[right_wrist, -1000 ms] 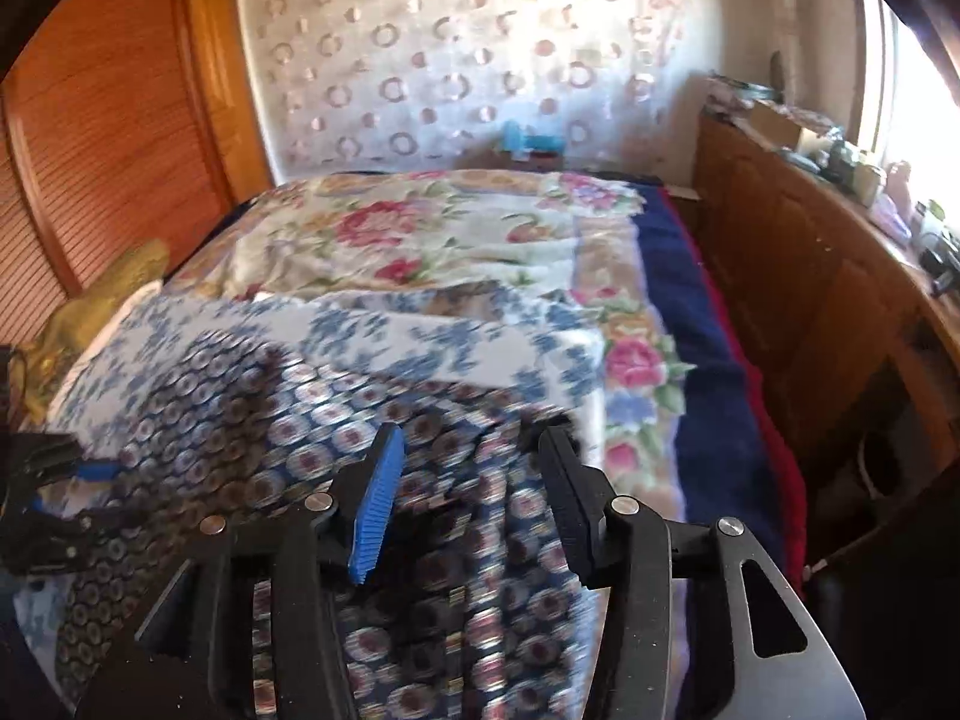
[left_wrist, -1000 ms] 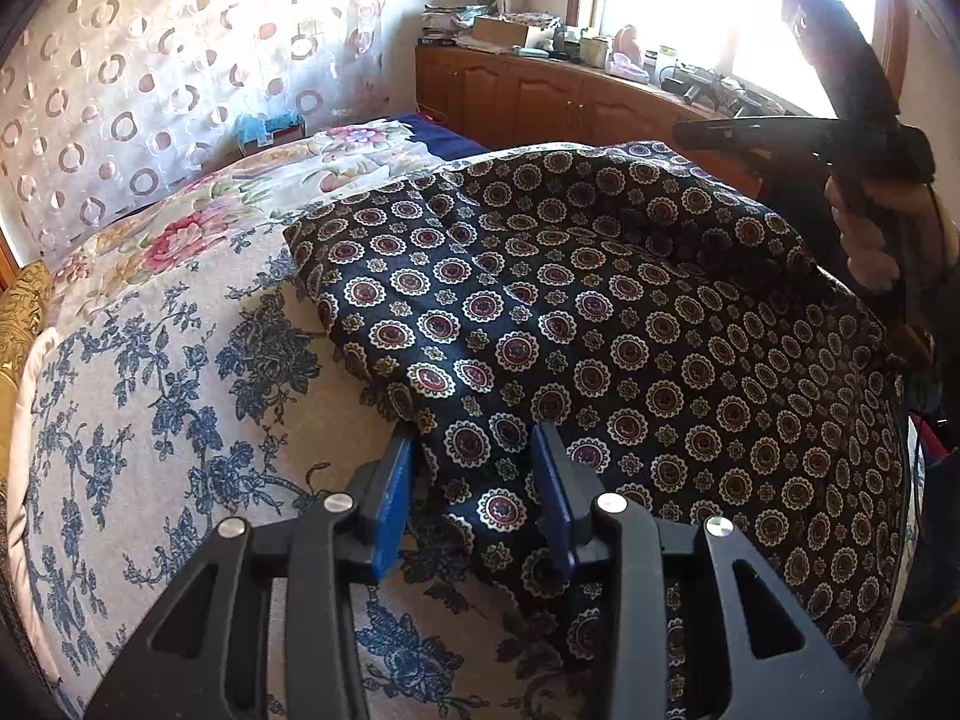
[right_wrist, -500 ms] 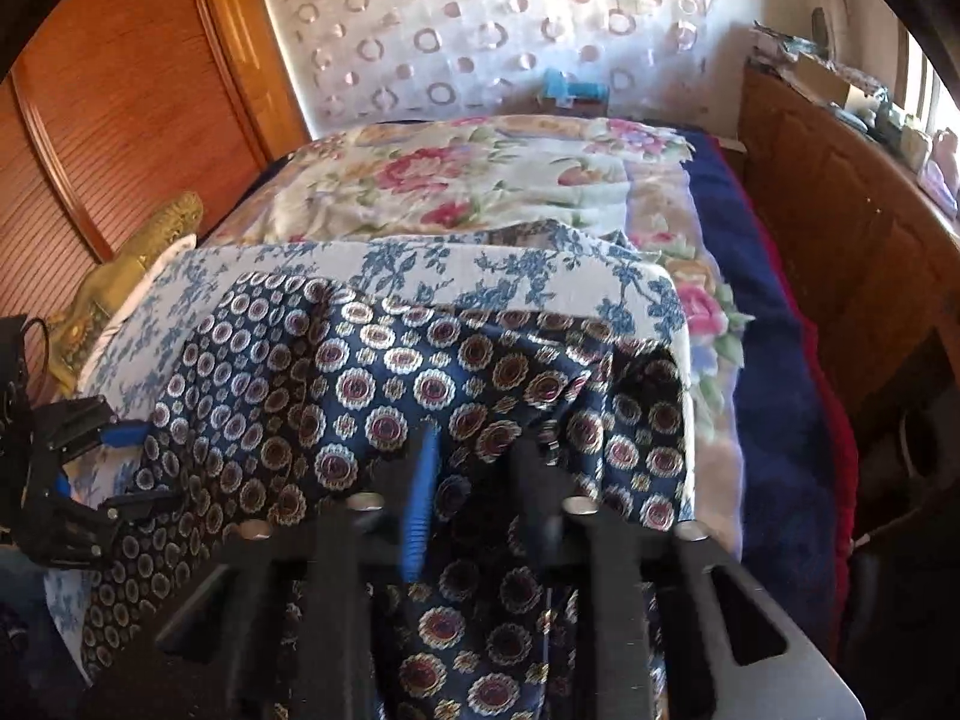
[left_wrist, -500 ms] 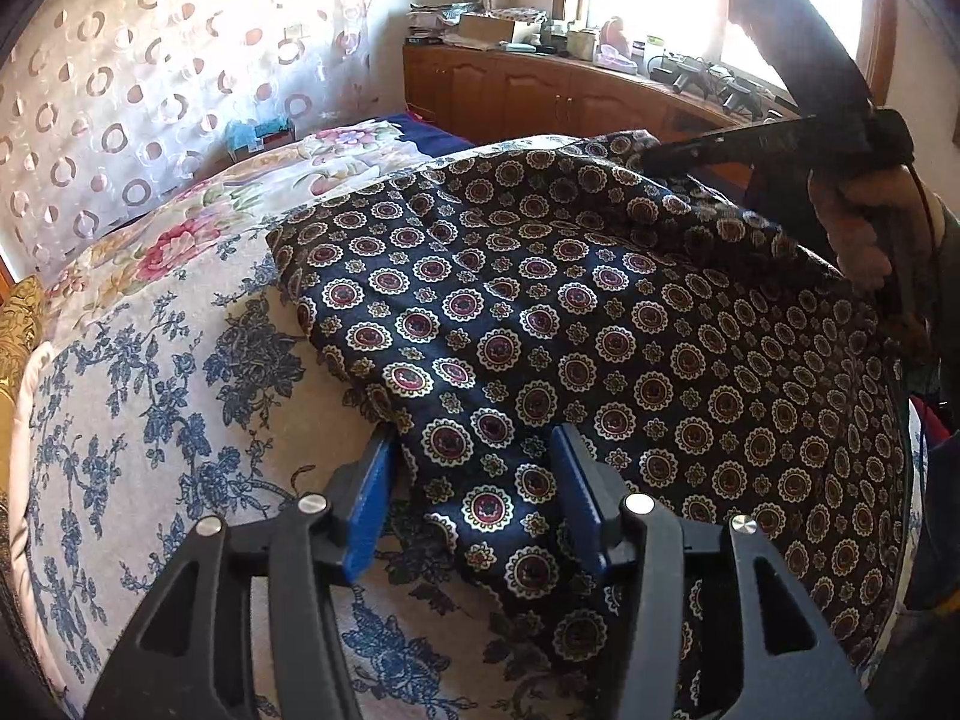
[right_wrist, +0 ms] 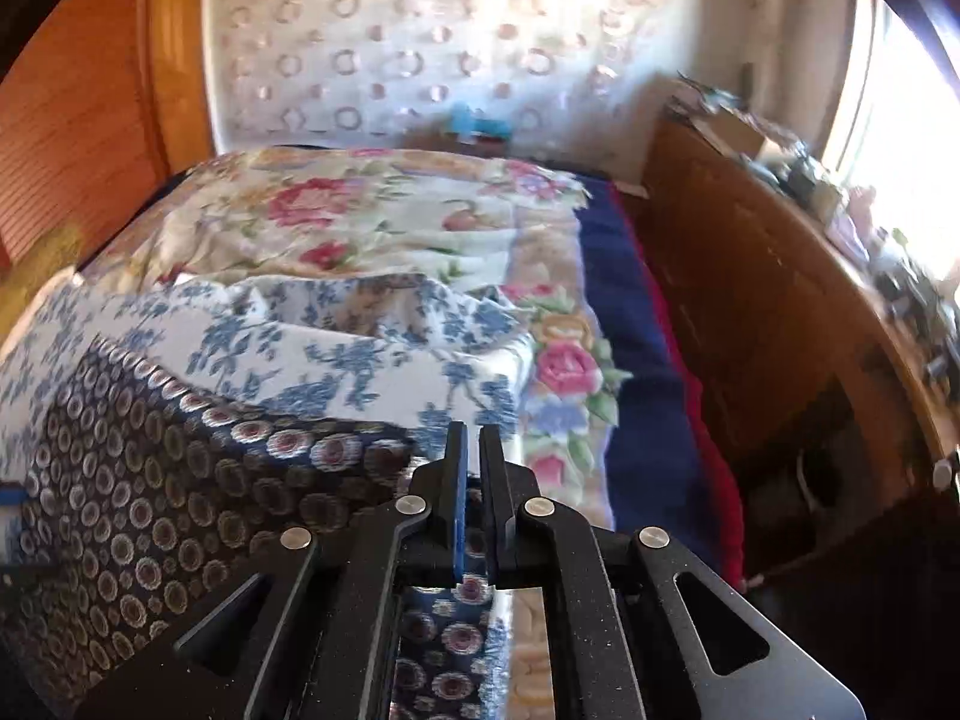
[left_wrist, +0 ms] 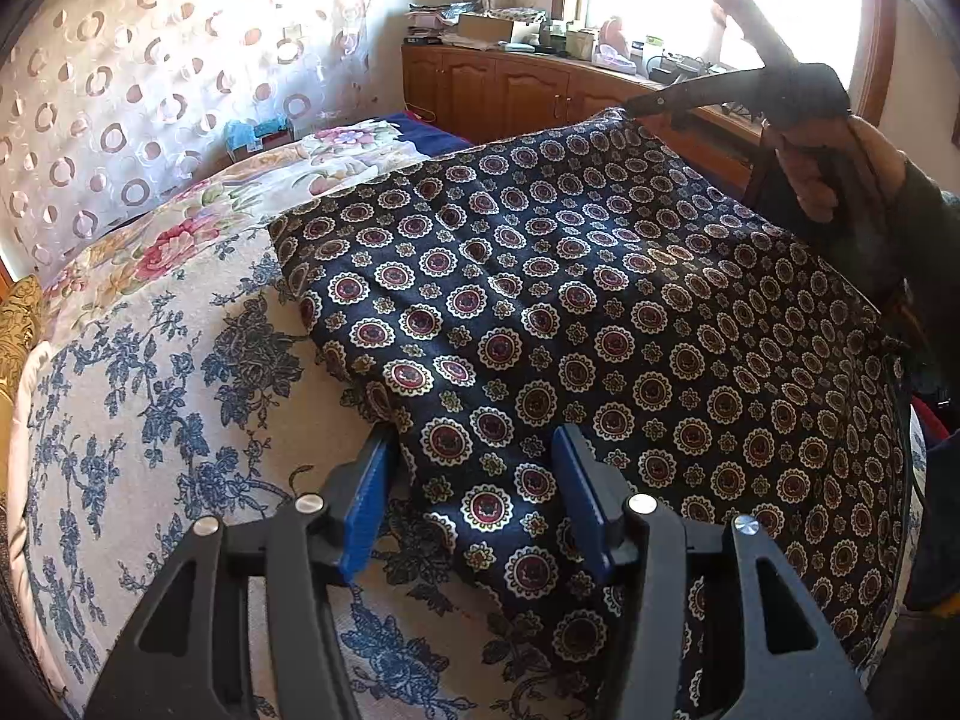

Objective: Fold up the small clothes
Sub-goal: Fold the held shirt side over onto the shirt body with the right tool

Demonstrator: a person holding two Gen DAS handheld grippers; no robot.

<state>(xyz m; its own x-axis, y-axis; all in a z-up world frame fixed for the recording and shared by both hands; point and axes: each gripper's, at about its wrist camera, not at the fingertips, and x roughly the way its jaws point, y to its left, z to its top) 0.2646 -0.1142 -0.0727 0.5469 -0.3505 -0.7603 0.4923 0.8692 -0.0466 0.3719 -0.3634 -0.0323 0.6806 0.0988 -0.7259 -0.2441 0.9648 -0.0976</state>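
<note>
Navy cloth with ringed medallion print, the garment (left_wrist: 600, 312), lies spread over the bed (left_wrist: 150, 408), covering the near right part of the blue-flowered sheet and running off toward the bed's right edge. Right tool (right_wrist: 471, 468): jaws drawn together, clamped on the garment's far right corner; in the left wrist view that corner is lifted clear of the bed, the cloth sloping down from it like a tent side. Left tool (left_wrist: 468, 492): jaws well apart, straddling the garment's near left edge low over the sheet, gripping nothing yet. Blue pads visible either side of the cloth. Judgement: step in hand is taking the second corner so both can carry a fold across; task is early, garment not yet folded. Risks from here. If the left tool closes where it stands it may pinch the flowered sheet along with the garment, since the hem lies flat on it, and the sheet would drag up with the fold. It sits somewhat inboard of the true corner, so a grip there could leave a loose flap and a crooked fold line. The right grip holds only a small bite of thin fabric; a pull before the left side is secured could slip it free or skew the whole piece toward the right edge. Right wrist view is blurred; finer detail unreadable.
</note>
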